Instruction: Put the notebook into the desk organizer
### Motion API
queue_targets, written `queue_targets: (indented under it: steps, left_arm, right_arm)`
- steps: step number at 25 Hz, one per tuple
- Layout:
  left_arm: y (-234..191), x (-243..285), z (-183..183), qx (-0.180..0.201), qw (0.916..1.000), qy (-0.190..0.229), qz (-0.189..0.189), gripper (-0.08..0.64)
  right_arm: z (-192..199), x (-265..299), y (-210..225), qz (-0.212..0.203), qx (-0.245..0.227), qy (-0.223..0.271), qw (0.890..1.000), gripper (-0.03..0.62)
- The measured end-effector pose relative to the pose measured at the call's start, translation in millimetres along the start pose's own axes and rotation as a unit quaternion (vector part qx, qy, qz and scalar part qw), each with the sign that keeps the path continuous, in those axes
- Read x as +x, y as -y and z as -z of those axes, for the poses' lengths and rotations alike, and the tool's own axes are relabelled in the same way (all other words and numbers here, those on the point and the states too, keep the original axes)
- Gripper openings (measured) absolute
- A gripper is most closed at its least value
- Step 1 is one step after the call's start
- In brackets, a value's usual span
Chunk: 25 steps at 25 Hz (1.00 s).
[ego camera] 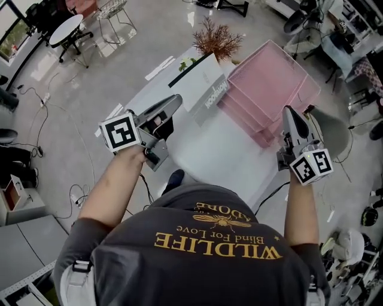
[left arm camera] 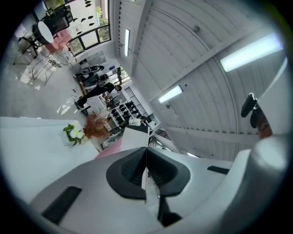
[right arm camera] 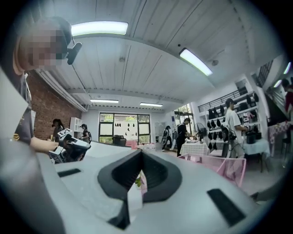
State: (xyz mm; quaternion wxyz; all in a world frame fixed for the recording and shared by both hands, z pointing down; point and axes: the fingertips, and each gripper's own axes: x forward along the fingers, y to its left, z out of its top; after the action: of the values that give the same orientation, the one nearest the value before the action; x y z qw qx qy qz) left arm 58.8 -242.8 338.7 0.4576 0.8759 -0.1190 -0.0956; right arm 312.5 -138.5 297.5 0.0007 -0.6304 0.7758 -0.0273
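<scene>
The notebook (ego camera: pixel 200 80) sits on the white table (ego camera: pixel 209 152) just left of the pink desk organizer (ego camera: pixel 272 77). Its long edge slants away toward the organizer's far corner, straight ahead of the left gripper (ego camera: pixel 176 99), which is the nearer one. Both that gripper and the right gripper (ego camera: pixel 287 111), nearer the organizer's front, have jaws pressed together on nothing. Grey workshop floor with cables and chairs (ego camera: pixel 116 15) lies beyond.

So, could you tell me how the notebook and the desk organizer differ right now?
The notebook is white with a dark edge; the desk organizer is pink mesh. The desk organizer looks clearly larger than the notebook. The notebook sits nearer the left gripper, the desk organizer nearer the right gripper. Both rest on the white table, held by neither gripper.
</scene>
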Motion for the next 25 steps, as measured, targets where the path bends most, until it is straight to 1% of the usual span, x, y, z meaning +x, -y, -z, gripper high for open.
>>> queue_targets:
  steps: [4,8,10,13,18,23,25]
  left_arm:
    - [57.9,22.6,-17.2,0.028,0.9975,-0.003,0.065,0.009]
    - [93.9,64.3,-21.9,0.044,0.9931,-0.015,0.107,0.009]
    - [99.5,98.9,-20.5,0.048,0.9927,-0.024,0.108,0.009]
    - [95.3,148.8,-14.8,0.057,0.9934,-0.039,0.092,0.009]
    - [87.7,181.2,-7.5,0.055,0.9921,-0.060,0.096,0.009]
    - [83.6,245.5,6.6,0.052,0.9914,-0.077,0.092,0.009]
    - [79.1,263.4,12.1,0.052,0.9912,-0.083,0.089,0.009]
  right_arm:
    - [-19.1,-29.9,11.2,0.035,-0.006,0.020,0.999,0.000]
    - [-29.5,-55.2,31.8,0.068,-0.015,0.026,0.997,0.000]
    - [-34.9,-66.6,51.1,0.084,-0.020,0.026,0.996,0.000]
    - [-38.0,-82.2,76.4,0.106,-0.023,0.025,0.994,0.000]
    - [-36.5,-100.3,66.9,0.141,-0.032,0.023,0.989,0.000]
    - [-36.1,-119.8,100.5,0.171,-0.030,0.018,0.985,0.000]
    - [-33.9,-124.2,107.2,0.179,-0.030,0.016,0.983,0.000]
